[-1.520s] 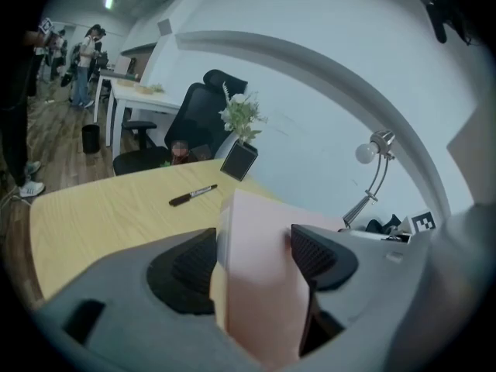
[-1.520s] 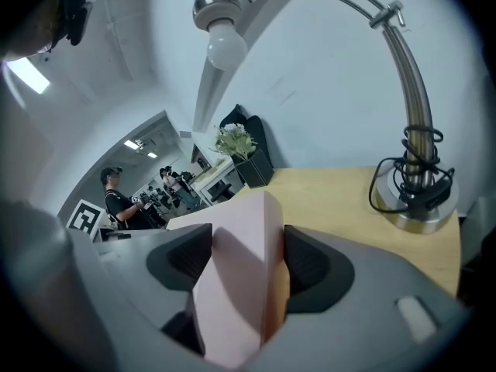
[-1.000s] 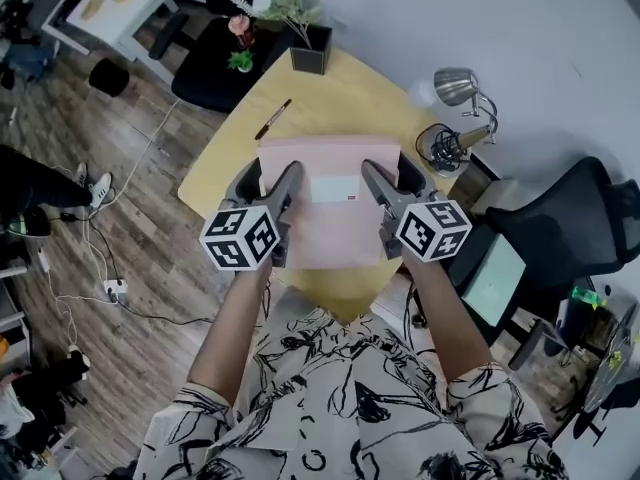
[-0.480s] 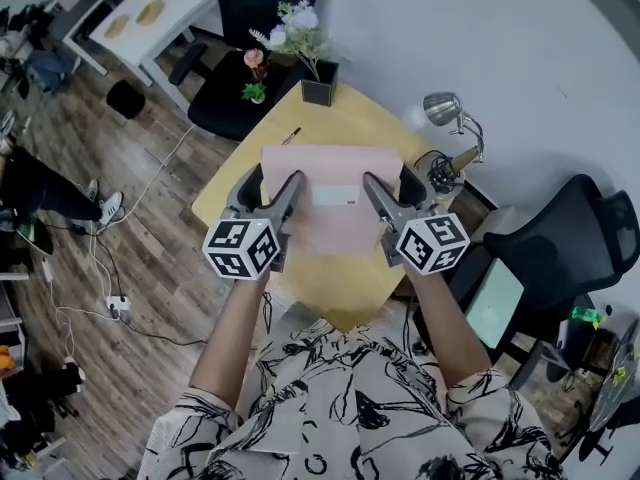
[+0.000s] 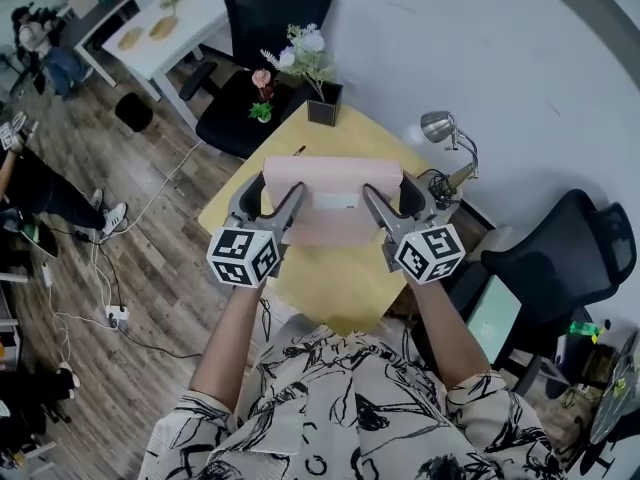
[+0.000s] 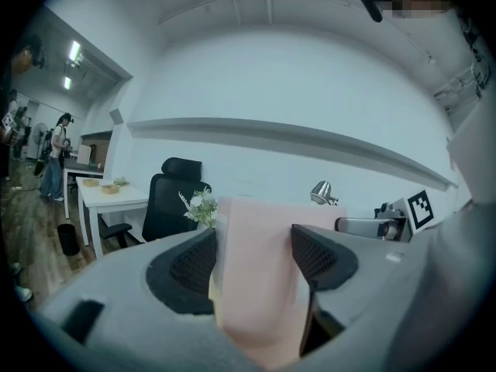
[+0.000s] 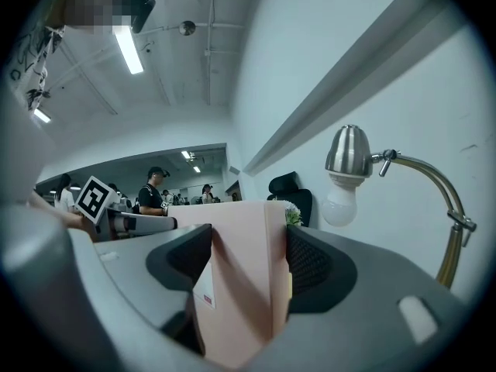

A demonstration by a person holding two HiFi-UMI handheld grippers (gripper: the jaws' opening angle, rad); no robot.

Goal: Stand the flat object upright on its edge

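Pink flat box (image 5: 333, 200) over the middle of the yellow table (image 5: 330, 283), tipped up steeply, with a white label on the side facing the person. Left gripper (image 5: 272, 194) squeezed onto the box's left end, right gripper (image 5: 395, 196) squeezed onto its right end. Flower pot (image 5: 322, 110) on the table's far corner. Lamp (image 5: 440, 126) at the table's right side. Cannot tell if the box's bottom edge touches the table.

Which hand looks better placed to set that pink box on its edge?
Neither clearly: the left gripper and right gripper each clamp one side of the pink box, evenly, above the table. Likely both lower it together.
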